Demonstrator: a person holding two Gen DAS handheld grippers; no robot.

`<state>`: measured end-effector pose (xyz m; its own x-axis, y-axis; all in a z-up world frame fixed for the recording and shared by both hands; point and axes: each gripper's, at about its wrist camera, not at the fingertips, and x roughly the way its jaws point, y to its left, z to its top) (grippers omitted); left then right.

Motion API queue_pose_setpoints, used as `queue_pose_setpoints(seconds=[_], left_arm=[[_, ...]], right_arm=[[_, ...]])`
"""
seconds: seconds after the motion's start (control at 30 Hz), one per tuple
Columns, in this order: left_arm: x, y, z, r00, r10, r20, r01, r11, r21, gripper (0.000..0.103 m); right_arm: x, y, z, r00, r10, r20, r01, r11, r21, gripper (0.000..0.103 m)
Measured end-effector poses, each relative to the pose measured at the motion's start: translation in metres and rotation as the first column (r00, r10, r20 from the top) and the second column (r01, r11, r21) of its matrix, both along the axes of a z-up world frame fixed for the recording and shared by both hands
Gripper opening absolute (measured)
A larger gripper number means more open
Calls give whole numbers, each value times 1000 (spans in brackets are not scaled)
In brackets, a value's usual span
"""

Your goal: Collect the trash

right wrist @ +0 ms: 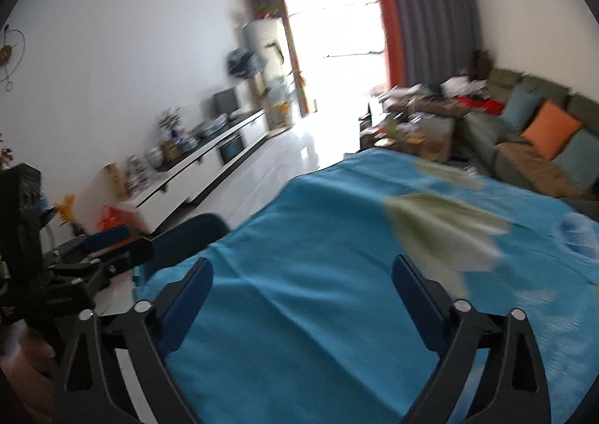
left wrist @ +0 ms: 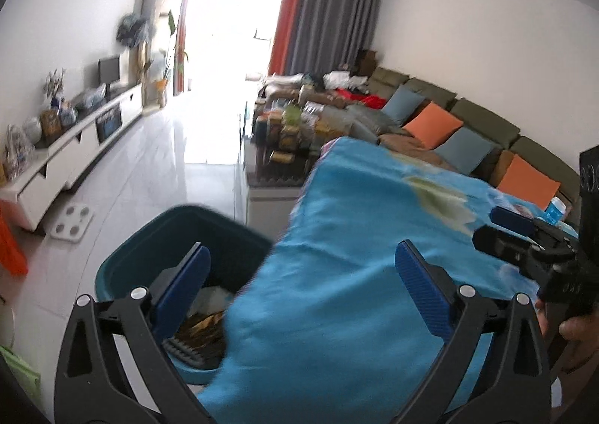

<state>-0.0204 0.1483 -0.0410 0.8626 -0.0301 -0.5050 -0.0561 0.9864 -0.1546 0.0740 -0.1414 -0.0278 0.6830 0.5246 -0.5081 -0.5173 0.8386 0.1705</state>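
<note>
Trash already lies in the dark teal plastic bin [left wrist: 157,236], which stands on the pale tiled floor just off the left edge of the desk; crumpled paper and brownish wrappers [left wrist: 204,326] show at its bottom. The desk itself is draped in a bright blue cloth with pale leaf prints [left wrist: 355,255], and from where I stand its near part looks bare of litter.

Both sets of tongs are released. The left tongs [left wrist: 299,293] hang with jaws spread wide over the desk's left edge, one blue pad above the bin's mouth, nothing between them. The right tongs [right wrist: 303,300] hover over the cloth farther in, equally splayed and empty.

This reads to me as the moment after a drop-off, between pieces. A small blue-and-white item [left wrist: 556,208] sits near the desk's far right edge, too blurred to name. Next move likely calls for scanning the cloth and reaching toward whatever remains there.
</note>
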Motion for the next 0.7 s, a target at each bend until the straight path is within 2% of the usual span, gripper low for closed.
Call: queue_pose_setpoints(seconds=[0.13, 0.37, 0.7], left_arm=[[1, -36, 9, 998, -29, 50, 28, 999, 21, 97], [5, -81, 16, 992, -63, 110, 59, 998, 39, 97], [6, -135, 23, 972, -122, 201, 100, 988, 118, 97]], right_arm=[[-20, -34, 5, 990, -114, 81, 115, 993, -11, 96], [-41, -82, 7, 950, -274, 149, 273, 962, 26, 96], [-65, -128, 2, 887, -409, 216, 407, 912, 56, 96]])
